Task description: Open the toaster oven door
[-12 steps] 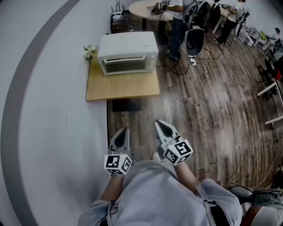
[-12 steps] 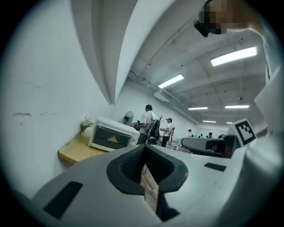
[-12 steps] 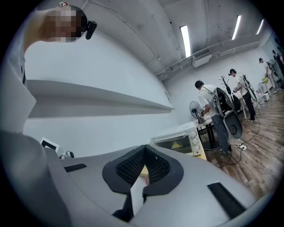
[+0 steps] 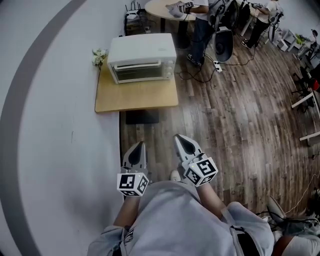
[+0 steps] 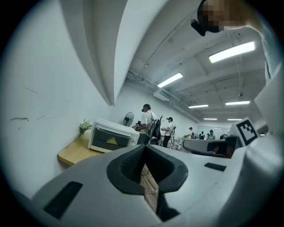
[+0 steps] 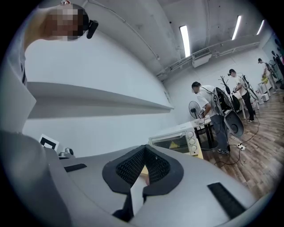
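A white toaster oven (image 4: 142, 57) stands on a small wooden table (image 4: 136, 95) against the white wall, its glass door shut. It also shows far off in the left gripper view, toaster oven (image 5: 111, 136), and in the right gripper view, toaster oven (image 6: 177, 139). Both grippers hang close to my body, well short of the table. My left gripper (image 4: 136, 150) is shut with nothing in it, and my right gripper (image 4: 183, 142) is shut and empty too. Both point toward the oven.
A small bunch of white flowers (image 4: 98, 56) sits at the table's back left corner. A dark mat (image 4: 142, 117) lies on the wood floor under the table's front edge. People stand behind the oven by a round table (image 4: 167, 10), a fan (image 4: 221, 44) and floor cables (image 4: 212, 70).
The table and oven sit slightly higher and further left in the head view. Both grippers hold the same place and stay shut.
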Tool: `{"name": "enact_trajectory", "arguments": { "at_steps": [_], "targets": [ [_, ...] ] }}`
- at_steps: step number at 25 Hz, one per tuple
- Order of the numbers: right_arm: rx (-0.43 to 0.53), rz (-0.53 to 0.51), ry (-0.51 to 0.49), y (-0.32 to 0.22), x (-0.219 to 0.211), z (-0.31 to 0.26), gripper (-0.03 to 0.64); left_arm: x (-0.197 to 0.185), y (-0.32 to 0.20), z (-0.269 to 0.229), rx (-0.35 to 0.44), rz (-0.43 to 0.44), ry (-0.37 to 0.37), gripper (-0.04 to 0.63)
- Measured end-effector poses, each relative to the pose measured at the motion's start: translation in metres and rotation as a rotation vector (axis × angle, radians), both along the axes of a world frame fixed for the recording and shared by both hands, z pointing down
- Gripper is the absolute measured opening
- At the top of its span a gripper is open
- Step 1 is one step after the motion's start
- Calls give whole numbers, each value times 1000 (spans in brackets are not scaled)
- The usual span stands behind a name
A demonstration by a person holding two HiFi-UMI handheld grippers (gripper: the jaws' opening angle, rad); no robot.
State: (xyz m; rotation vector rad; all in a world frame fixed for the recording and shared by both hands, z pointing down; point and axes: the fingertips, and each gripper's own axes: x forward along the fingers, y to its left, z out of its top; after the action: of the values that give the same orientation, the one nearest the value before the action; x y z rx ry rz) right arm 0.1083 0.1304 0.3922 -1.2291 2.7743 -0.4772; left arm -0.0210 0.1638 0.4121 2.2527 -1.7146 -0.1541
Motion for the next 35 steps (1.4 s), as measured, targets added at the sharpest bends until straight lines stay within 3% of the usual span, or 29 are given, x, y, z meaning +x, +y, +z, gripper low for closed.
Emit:
{"name": "enact_trajectory", "arguments": {
  "at_steps": [5,21,29,35],
  "targets": [
    [0,10,-9,-12,11,-2,-2,-3,-13,-11,31,-54,-53,2],
    [56,-17,6,-40,53,-10,-2,29,-20,-18,33,-165,-93,2],
    [37,9,17,-61,49,-3,-2,24,-42,-12,12,-151,-82,2],
    [37,48,44,-99,20,2,-2,-6,-85,-7,18,-108,-83,2]
  ]
}}
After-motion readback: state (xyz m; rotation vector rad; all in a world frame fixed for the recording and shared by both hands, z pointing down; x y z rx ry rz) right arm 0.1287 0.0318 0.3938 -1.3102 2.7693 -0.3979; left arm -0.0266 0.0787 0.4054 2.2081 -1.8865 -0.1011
